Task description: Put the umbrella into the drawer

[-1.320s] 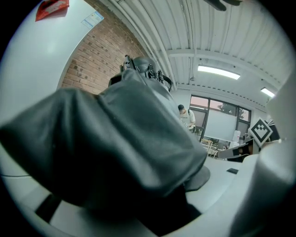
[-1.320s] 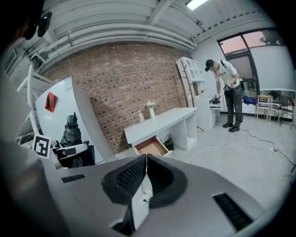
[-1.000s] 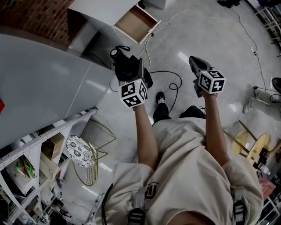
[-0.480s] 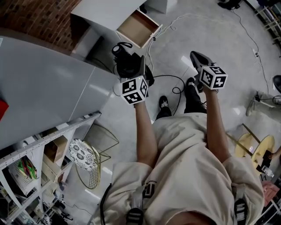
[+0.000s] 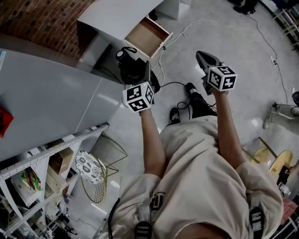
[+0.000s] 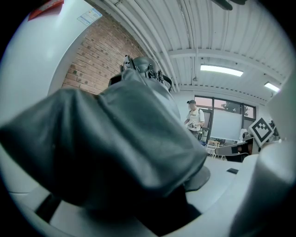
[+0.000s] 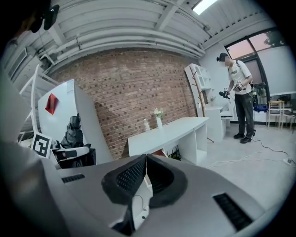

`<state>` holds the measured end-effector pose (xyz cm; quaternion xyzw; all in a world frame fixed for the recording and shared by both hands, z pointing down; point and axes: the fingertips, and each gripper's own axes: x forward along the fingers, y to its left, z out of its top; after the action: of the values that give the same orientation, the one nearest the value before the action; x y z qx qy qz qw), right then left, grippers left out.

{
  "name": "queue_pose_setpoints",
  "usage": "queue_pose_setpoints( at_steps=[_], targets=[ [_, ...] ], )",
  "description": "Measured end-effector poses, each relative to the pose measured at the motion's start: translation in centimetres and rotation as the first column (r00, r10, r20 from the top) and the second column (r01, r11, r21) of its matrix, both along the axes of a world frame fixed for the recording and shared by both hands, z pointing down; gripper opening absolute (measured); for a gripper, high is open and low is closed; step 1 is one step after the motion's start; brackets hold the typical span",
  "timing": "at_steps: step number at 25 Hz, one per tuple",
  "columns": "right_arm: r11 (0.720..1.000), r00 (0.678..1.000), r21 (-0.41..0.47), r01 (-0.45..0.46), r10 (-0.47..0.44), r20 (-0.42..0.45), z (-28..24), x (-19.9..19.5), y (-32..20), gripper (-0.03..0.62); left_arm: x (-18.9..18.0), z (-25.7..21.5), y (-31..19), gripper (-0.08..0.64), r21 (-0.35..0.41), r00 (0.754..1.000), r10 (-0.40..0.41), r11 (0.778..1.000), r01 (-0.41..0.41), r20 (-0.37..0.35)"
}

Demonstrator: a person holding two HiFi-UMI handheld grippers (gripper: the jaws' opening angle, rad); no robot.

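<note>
The left gripper [image 5: 139, 77] is clamped on the folded black umbrella [image 5: 130, 65], its 2 jaws spread wide around the bundled fabric, which fills most of the left gripper view. The umbrella juts past the jaws, up and away from the person, with a rounded end farthest out; from the right gripper view it looks closer to upright than level, though I can't fix the tilt exactly. The right gripper [image 5: 202, 56] is held out at about the same height, well apart from the umbrella, with its 2 pads pressed together on nothing. Further out, the drawer [image 5: 148, 33] stands pulled open from the white desk [image 5: 117, 14] against the brick wall, its wooden bottom bare as far as I can see. It lies straight ahead of the left gripper, just beyond the umbrella's far end in the head view, so the loaded hand is clearly the nearer 1. I'd judge that the umbrella still has to be carried forward and laid down along the drawer's length.
</note>
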<state>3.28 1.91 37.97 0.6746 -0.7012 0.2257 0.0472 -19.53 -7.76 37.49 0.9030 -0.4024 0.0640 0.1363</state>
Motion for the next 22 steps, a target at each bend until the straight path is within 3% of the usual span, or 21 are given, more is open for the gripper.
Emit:
queue_pose_setpoints(
  at_steps=[4, 11, 15, 22],
  targets=[
    [1.0, 1.0, 0.001, 0.019, -0.019, 0.021, 0.8, 1.8, -1.9, 0.067, 1.6, 0.5, -1.3, 0.262, 0.004, 1.0, -0.019, 1.0, 0.019, 0.017],
    [0.99, 0.99, 0.008, 0.142, -0.142, 0.012, 0.4, 4.9, -8.9, 0.067, 5.4, 1.6, -5.7, 0.262, -0.024, 0.995, -0.083, 0.996, 0.084, 0.054],
    [0.971, 0.971, 0.036, 0.237, -0.237, -0.011, -0.9, 7.6, -12.3, 0.067, 8.1, 1.6, -8.4, 0.262, -0.029, 0.985, -0.164, 0.986, 0.165, 0.052],
    [0.932, 0.932, 0.038, 0.36, -0.361, 0.033, -1.1, 11.1, -17.9, 0.067, 13.8, 0.5, -10.6, 0.262, -0.049, 0.973, -0.214, 0.975, 0.219, 0.091]
  ],
)
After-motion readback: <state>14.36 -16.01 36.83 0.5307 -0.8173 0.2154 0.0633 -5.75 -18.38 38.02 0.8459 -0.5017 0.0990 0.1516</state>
